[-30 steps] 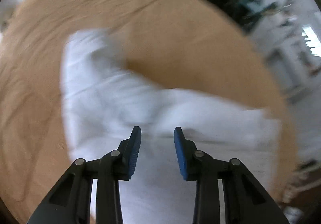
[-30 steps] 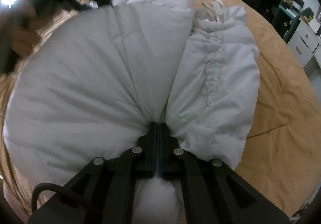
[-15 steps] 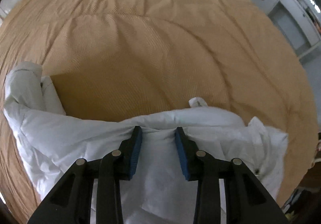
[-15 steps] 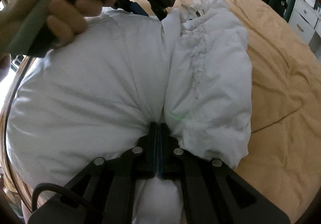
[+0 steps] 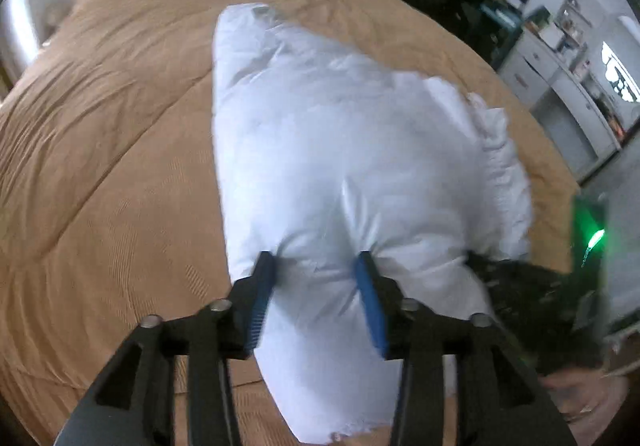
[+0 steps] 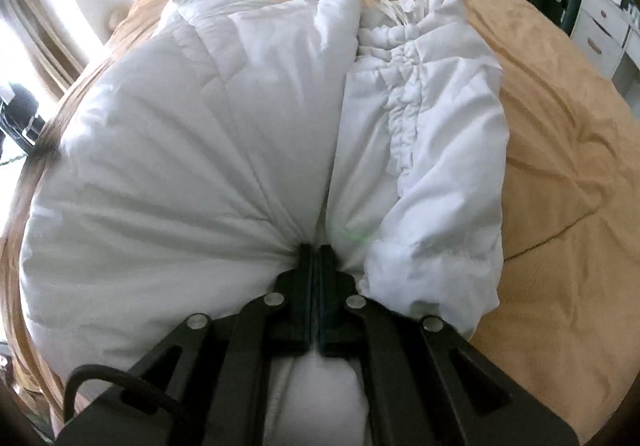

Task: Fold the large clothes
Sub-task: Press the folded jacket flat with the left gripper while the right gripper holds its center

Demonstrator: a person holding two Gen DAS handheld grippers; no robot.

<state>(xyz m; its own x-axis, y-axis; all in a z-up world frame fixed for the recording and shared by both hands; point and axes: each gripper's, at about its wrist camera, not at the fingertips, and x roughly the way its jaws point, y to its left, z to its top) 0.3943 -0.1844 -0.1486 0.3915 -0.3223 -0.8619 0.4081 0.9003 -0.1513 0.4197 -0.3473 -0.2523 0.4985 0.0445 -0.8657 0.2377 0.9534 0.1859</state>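
On the tan bed cover (image 5: 100, 126), a big white puffy coat (image 5: 340, 150), lying long-ways near the middle of the bed. Looks folded once already: two soft halves side by side, with a deep gap between them in the right view. A bunched, ruffled strip down the right half, and some ties poking out at the far end. Not flat yet. Fat and lumpy all over.

Right gripper (image 6: 316, 250): jaws pressed tight together, pinching the near edge of the coat right at that gap. Lots of tight creases in the cloth there, all running to the pinch.

Left gripper (image 5: 314, 260): jaws wide apart, one blue pad on each side of a fat bit of the coat's near end. Touching the cloth, but not squeezing it. Blurry in this view, so hard to tell more.

How far along? Maybe about half, as a guess. Done: coat on the bed, gathered into one long bundle. Left to do: shut the left jaws on the near end, lift with both, bring the near end over to the far end, then press flat. No way to tell about the sleeves, hidden inside the puff.

Likely to spring back open if let go too soon, being so puffy.
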